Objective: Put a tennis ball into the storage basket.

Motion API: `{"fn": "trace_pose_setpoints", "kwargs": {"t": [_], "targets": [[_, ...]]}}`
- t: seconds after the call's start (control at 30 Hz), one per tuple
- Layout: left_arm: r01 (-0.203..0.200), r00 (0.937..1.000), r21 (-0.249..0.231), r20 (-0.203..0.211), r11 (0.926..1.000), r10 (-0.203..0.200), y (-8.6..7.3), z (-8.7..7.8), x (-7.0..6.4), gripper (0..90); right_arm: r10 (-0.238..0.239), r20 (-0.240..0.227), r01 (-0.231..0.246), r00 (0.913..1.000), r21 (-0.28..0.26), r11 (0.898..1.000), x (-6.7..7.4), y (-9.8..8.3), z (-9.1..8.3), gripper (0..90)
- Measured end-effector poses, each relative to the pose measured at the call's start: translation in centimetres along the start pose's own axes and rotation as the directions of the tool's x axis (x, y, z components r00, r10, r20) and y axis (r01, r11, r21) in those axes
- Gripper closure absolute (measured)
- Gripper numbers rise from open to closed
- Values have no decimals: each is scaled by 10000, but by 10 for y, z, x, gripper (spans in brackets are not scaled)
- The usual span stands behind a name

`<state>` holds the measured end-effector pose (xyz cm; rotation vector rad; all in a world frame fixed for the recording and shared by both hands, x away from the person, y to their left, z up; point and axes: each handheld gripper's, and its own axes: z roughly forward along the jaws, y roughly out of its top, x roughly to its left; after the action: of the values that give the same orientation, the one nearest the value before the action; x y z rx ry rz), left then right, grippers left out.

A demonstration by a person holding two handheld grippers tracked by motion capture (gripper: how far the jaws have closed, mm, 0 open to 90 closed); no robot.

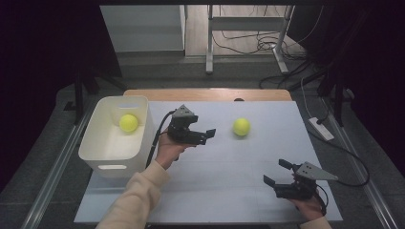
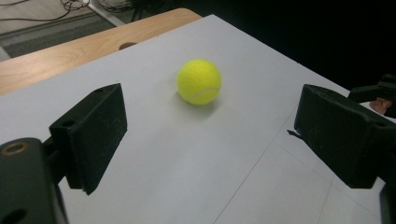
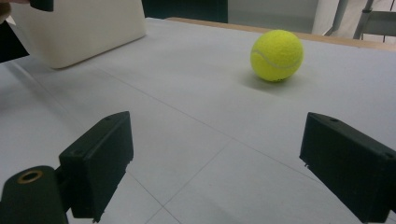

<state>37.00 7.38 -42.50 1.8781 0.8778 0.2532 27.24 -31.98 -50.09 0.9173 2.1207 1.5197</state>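
Right gripper sits nearest, at the table's near right corner; matte black blocky jaws spread wide, nothing between them. The hand under it is cut off by the bottom frame edge. Left gripper is further in, mid-table just right of the bin, held by a hand in a cream knit sleeve; jaws wide apart, empty, pointing toward the loose ball. Cable trails from it down along the bin.

Tennis ball, fuzzy yellow-green with white seam, rests on the white sheet well ahead of the left jaws, clear on all sides, not touching anything. Sheet is smooth and matt with faint fold lines, covering a wooden table whose bare edge shows at the far side.

White plastic bin, rounded corners, slot handle on the near wall, stands at left; second ball inside near its far wall. Beyond: metal frame legs and tangled floor cables; sides are dark, hard to read.
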Motion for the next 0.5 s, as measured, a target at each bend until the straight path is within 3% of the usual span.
{"fn": "trace_pose_setpoints", "kwargs": {"t": [0.5], "targets": [[107, 9999, 241, 99, 9997, -109, 1, 23, 4, 106, 3, 18, -3, 10000, 47, 10000, 2, 0, 3, 98]]}}
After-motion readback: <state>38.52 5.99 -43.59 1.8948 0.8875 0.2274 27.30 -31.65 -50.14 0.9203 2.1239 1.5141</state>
